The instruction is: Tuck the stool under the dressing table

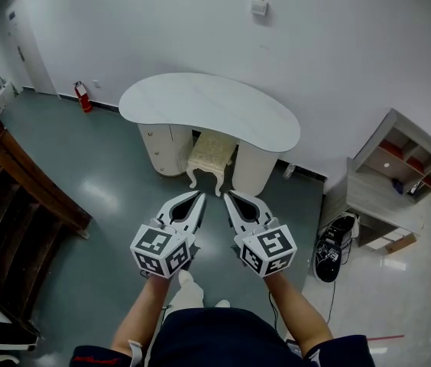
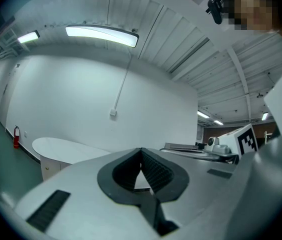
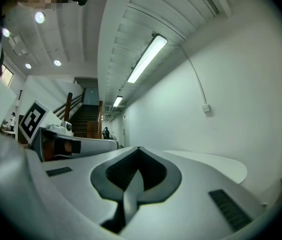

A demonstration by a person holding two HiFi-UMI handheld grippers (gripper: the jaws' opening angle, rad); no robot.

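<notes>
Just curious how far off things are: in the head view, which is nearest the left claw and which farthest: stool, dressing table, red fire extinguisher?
1. Stool, just ahead of the left claw.
2. Dressing table, behind the stool.
3. Fire extinguisher, far off to the left.

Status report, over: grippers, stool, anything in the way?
Left gripper, right gripper: jaws shut, empty. Stool partly under dressing table, ahead of both. Nothing visible in the way.

A bare lab-like hall: beyond the fingertips (image 1: 198,199) a dressing table (image 1: 208,107) stands against a blank white wall (image 1: 162,29). Left of them are a fire extinguisher (image 1: 83,96) and wooden staircase (image 1: 24,176).
</notes>
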